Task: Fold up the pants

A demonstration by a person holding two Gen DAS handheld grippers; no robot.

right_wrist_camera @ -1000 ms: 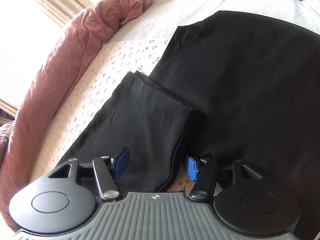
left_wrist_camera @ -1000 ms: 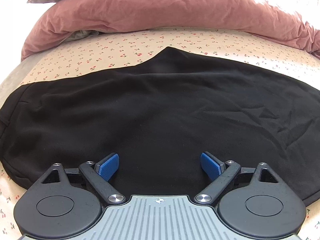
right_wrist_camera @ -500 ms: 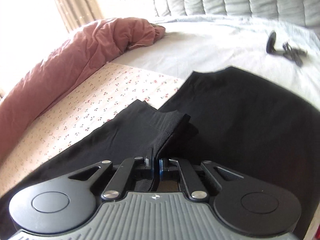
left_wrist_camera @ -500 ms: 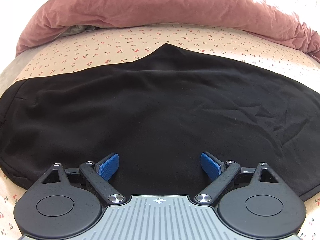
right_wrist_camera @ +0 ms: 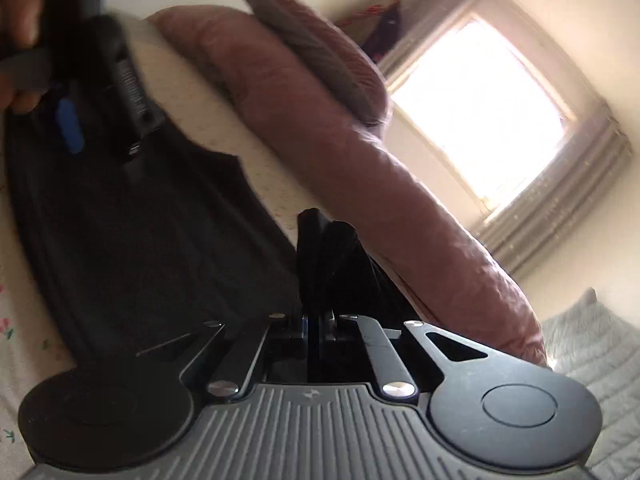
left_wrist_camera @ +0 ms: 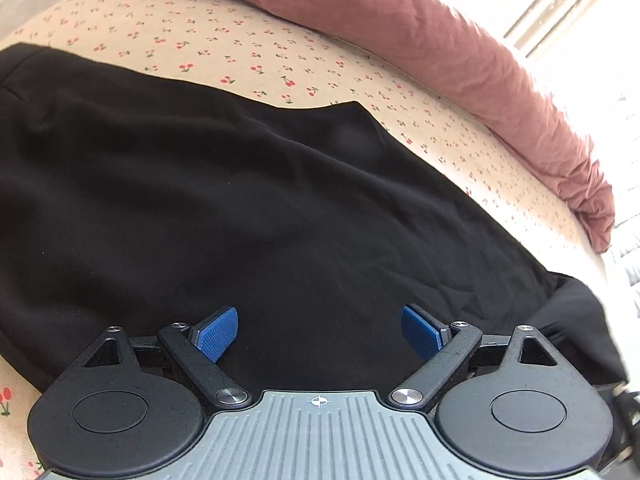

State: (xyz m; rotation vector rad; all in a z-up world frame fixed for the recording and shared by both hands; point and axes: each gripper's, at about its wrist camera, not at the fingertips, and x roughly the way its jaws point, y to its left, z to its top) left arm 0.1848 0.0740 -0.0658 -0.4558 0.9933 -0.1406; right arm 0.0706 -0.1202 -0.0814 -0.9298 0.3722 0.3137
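Pants spread on the bed, one end lifted.
My right tool (right_wrist_camera: 316,320) is clamped on a fold of the black pants (left_wrist_camera: 240,208); my left tool (left_wrist_camera: 319,334) hangs spread apart above them, touching nothing, over the cherry-print sheet (left_wrist_camera: 248,52).

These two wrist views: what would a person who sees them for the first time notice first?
The black pants dominate, spread across the cherry-print sheet in the left wrist view, with the left gripper open above them. In the right wrist view, the right gripper is shut on a fold of the pants, lifted before the pink duvet and a bright window.
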